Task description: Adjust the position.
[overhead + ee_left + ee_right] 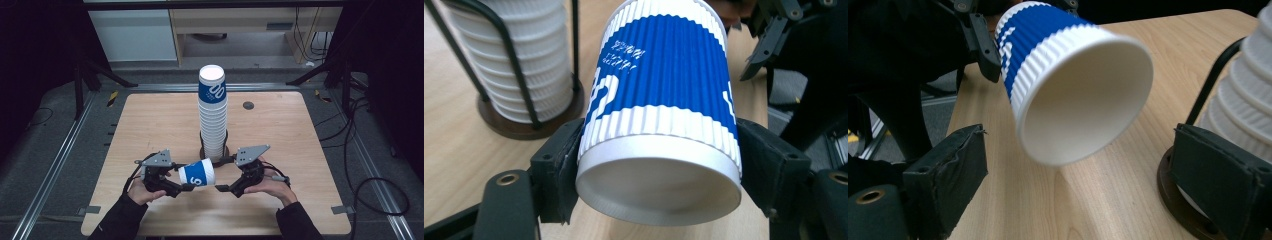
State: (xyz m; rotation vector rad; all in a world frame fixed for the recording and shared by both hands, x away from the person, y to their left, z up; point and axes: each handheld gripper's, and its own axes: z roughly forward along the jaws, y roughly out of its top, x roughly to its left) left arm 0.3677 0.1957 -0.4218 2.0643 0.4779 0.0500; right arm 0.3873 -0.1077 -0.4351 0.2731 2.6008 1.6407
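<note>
Right now the left gripper [186,187] holds one paper cup [197,173] sideways, low over the near part of the table [280,140], just in front of the stack. Its two black jaws squeeze the cup near the bottom end, one on each side. The right gripper [223,188] stands apart from the cup with its jaws wide and nothing between them; the cup's open mouth points at it.

What could go wrong? The cup is thin paper, so a hard squeeze could dent it. It is also held only at the small end, so it could tip or slip out and roll away. If the right gripper comes in crooked, it could bump the rim and knock the cup loose, I think.

The cup is round and wider at the mouth, with bumpy ribs on the outside, a blue band with white marks, and a smooth white inside. The jaw pads [950,175] look soft and rough.

Farther back stands a tall stack of cups [213,115] in a thin black wire holder [214,150] with a round dark base. A bump could make it sway. The table is smooth light wood.
</note>
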